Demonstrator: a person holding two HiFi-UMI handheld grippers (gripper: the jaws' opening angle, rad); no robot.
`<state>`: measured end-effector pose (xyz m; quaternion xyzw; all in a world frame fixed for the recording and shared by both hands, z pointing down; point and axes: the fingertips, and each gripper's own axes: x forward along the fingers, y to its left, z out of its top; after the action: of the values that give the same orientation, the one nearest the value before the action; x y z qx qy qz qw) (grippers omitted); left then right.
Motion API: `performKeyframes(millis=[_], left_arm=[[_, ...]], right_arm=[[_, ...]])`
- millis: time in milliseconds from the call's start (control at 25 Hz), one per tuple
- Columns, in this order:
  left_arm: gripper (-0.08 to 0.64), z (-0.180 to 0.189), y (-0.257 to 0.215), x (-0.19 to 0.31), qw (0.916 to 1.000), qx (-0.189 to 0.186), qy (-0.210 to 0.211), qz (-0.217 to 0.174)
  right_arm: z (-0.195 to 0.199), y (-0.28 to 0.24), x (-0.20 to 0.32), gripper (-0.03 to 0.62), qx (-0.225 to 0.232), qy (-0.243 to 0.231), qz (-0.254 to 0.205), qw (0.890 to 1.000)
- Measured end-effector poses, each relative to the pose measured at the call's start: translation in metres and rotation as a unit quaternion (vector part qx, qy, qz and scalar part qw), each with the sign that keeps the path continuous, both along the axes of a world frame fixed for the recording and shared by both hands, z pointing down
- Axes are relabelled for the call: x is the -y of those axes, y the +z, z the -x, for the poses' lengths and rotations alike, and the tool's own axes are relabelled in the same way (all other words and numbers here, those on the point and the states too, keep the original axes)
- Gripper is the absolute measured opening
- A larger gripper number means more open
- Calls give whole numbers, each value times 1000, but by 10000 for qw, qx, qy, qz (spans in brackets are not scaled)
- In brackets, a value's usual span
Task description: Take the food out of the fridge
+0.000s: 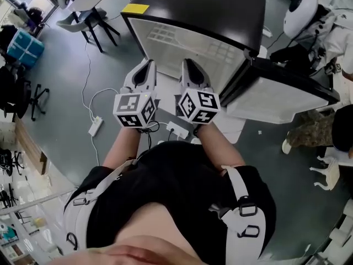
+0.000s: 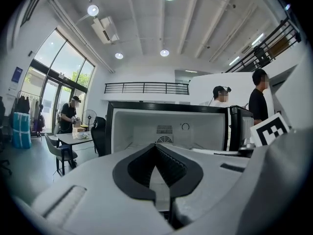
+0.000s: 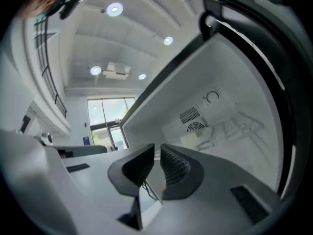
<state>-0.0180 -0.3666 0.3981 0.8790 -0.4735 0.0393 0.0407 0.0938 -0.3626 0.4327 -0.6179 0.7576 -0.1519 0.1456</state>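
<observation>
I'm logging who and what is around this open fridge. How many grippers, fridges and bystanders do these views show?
Grippers: 2, left gripper, right gripper
Fridges: 1, fridge
Bystanders: 3, person at the table, person in white, person at the far right
Total: 6

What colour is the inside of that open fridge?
White; the fridge interior shows best in left gripper view.

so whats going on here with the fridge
A person holds a two-jaw gripper in each hand in front of a small black fridge whose door stands wide open. The left gripper and the right gripper sit side by side, pointing into the white compartment near its wire shelf. Both have their jaws shut with nothing between them, so no food has been picked up yet.
</observation>
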Motion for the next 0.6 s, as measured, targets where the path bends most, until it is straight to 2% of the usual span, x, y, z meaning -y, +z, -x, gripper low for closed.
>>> performKeyframes(millis=[40, 80, 160, 280, 360, 440, 600], left_arm=[[2, 3, 0, 3, 10000, 1, 18, -13], [3, 5, 1, 6, 10000, 3, 29, -15], [2, 11, 4, 11, 10000, -5, 41, 33], [3, 19, 7, 15, 10000, -6, 40, 78], [3, 23, 8, 19, 10000, 15, 34, 85], [2, 27, 12, 21, 9999, 53, 17, 114], [3, 37, 15, 20, 9998, 112, -44, 170]], right_arm=[[-1, 5, 5, 35, 399, 7, 81, 9992], [-3, 9, 10, 84, 817, 16, 143, 9965], [-6, 19, 20, 126, 1735, 43, 280, 9844], [-10, 38, 37, 223, 3097, 124, 597, 9489], [-15, 49, 49, 247, 3855, 189, 686, 9200], [-23, 54, 59, 264, 4398, 252, 581, 8958], [-40, 64, 72, 279, 4803, 610, 582, 8731]])
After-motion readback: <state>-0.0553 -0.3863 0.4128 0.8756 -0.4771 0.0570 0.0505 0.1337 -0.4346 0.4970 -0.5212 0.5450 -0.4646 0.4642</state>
